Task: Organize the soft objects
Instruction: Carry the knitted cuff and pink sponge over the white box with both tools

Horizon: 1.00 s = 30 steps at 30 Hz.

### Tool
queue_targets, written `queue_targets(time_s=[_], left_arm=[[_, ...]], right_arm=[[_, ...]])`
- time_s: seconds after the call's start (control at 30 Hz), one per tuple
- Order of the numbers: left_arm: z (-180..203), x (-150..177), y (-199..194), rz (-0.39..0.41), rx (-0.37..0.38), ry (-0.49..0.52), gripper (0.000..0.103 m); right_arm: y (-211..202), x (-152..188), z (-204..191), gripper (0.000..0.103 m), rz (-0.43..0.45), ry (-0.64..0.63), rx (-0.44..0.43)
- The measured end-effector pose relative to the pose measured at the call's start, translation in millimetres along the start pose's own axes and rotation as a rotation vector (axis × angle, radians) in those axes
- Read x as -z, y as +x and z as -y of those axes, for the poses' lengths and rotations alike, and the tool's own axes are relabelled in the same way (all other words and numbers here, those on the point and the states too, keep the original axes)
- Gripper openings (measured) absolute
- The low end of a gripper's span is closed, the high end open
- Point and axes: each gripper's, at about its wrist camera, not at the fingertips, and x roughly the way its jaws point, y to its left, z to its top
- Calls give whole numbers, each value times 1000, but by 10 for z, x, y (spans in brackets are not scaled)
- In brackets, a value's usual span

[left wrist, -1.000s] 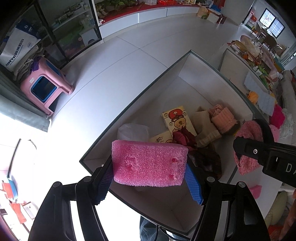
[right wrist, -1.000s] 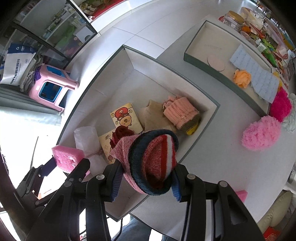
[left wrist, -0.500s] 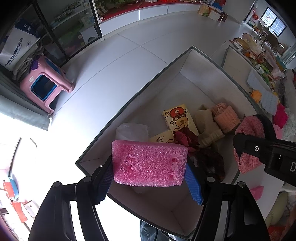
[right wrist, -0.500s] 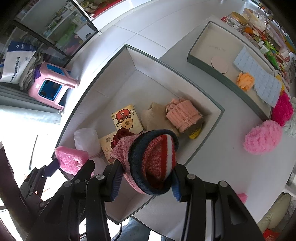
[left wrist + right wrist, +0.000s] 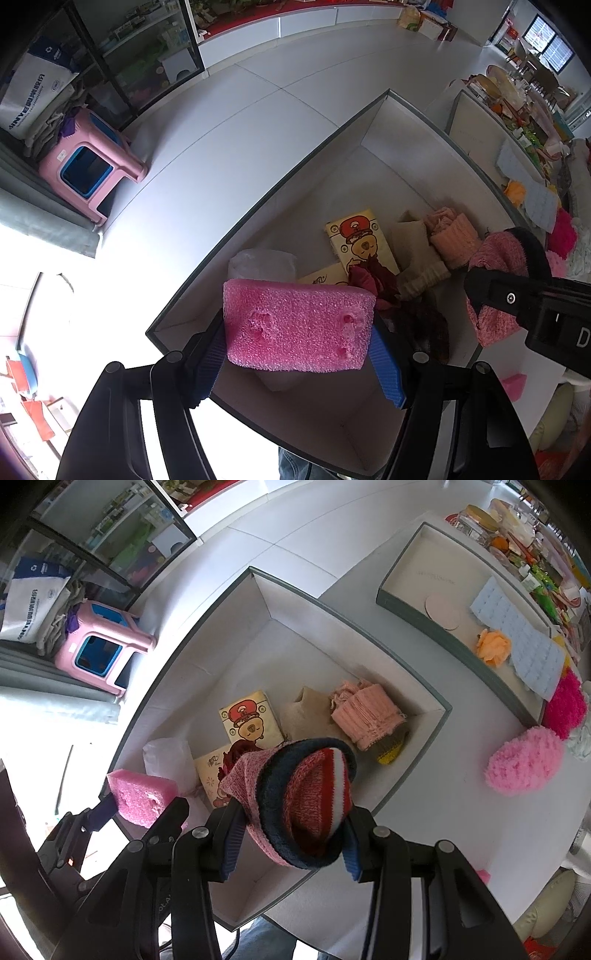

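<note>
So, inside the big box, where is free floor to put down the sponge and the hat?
The box floor is bare at its far corner, beyond the cartoon packet and pink knit. The nearest end also looks bare. The middle is crowded.

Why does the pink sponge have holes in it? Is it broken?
It does look a bit damaged. The pink sponge, squeezed in the left gripper above the box, has three small dents gouged into its front face. They are shallow pits, not holes right through.
</note>
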Motion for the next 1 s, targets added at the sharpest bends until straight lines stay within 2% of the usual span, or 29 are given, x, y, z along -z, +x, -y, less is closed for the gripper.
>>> queue_targets(time_s=[1.0], left_arm=[[-16,-4,89,-20,-11,4,72]], right_arm=[[93,-8,0,48,-17,2,14]])
